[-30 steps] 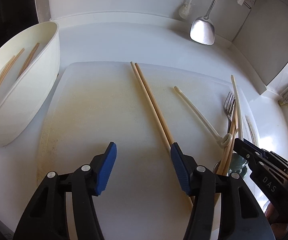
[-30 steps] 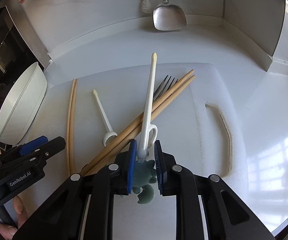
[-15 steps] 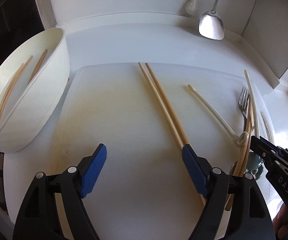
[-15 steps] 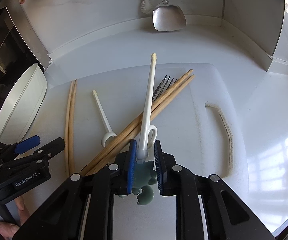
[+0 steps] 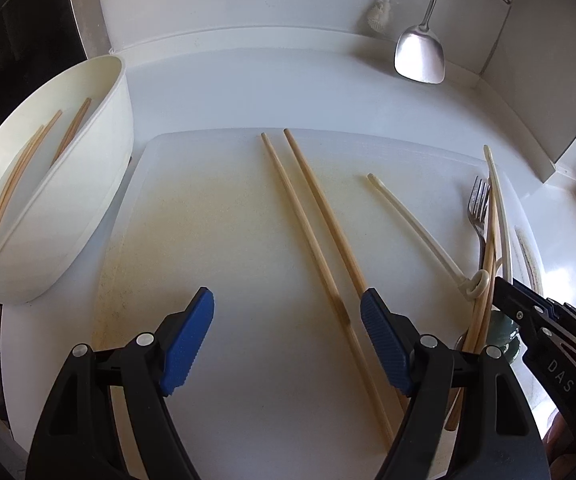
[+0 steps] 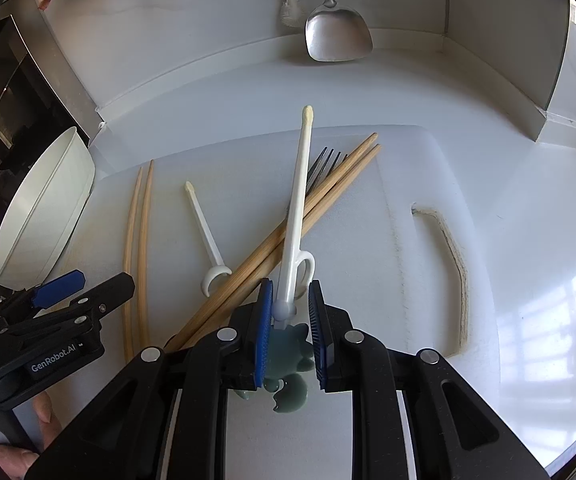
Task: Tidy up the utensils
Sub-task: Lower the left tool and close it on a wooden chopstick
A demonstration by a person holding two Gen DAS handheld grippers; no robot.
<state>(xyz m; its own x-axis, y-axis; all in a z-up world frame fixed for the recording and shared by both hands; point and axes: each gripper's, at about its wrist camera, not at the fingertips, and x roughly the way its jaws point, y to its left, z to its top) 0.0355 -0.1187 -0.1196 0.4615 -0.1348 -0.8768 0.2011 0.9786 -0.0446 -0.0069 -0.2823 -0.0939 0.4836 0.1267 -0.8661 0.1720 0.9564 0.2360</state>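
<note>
So far, done: wooden chopsticks are seen inside the white oval plastic tub at the white cutting board's left edge.
Left: a wooden chopstick pair mid-board, a loose white training chopstick, a metal fork and a second crossed wooden pair.
Left gripper: jaws just spread wide, empty, astride the mid-board pair.
Right gripper: clamped on the ringed white training chopstick by its grey-green end piece, near the right edge.

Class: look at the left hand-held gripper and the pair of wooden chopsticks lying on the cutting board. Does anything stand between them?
Nothing visible does. The left hand-held gripper stands open over the wooden chopsticks, with only bare cutting board around them.
</note>
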